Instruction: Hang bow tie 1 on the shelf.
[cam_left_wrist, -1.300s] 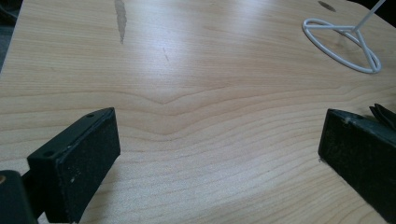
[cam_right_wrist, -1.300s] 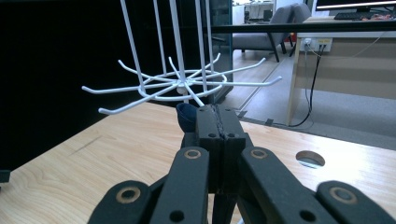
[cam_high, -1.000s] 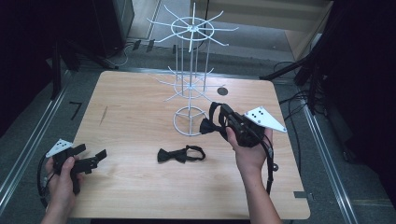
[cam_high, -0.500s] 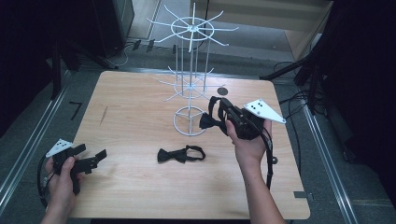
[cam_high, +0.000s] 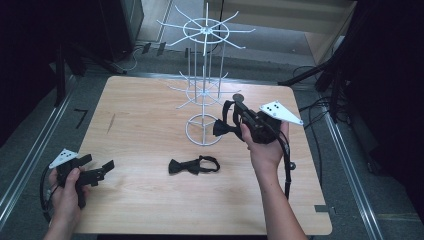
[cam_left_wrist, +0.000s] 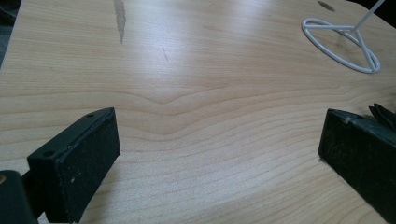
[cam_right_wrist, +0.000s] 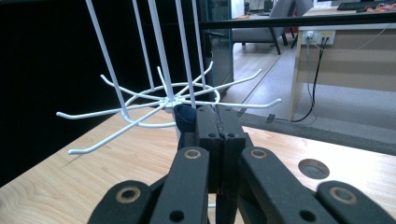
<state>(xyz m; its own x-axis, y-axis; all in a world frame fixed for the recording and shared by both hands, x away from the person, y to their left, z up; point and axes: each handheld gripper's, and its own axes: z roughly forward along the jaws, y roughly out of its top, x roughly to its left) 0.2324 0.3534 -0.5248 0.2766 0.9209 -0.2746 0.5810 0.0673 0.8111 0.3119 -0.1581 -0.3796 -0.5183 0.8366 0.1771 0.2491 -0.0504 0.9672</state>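
Note:
A white wire rack (cam_high: 205, 90) stands at the middle back of the wooden table (cam_high: 140, 115). My right gripper (cam_high: 232, 116) hovers beside the rack's lower tier, shut on a black bow tie (cam_high: 223, 129) that dangles from its tips with the strap looped above. In the right gripper view the jaws (cam_right_wrist: 217, 116) are pressed together, the bow tie (cam_right_wrist: 185, 117) bulges at their left, and the rack's hooks (cam_right_wrist: 168, 100) lie just beyond. A second black bow tie (cam_high: 193, 165) lies flat on the table. My left gripper (cam_high: 98, 168) rests open at the front left, its pads (cam_left_wrist: 79, 158) wide apart over bare wood.
The rack's base ring (cam_high: 205, 131) sits on the table just left of the held bow tie, and appears again as the base ring (cam_left_wrist: 343, 42) in the left gripper view. A round hole (cam_right_wrist: 313, 168) is in the tabletop behind the rack. Floor rails and cables flank the table.
My right gripper has edged up and toward the rack with the bow tie in it. The left gripper and the bow tie on the table have stayed put.

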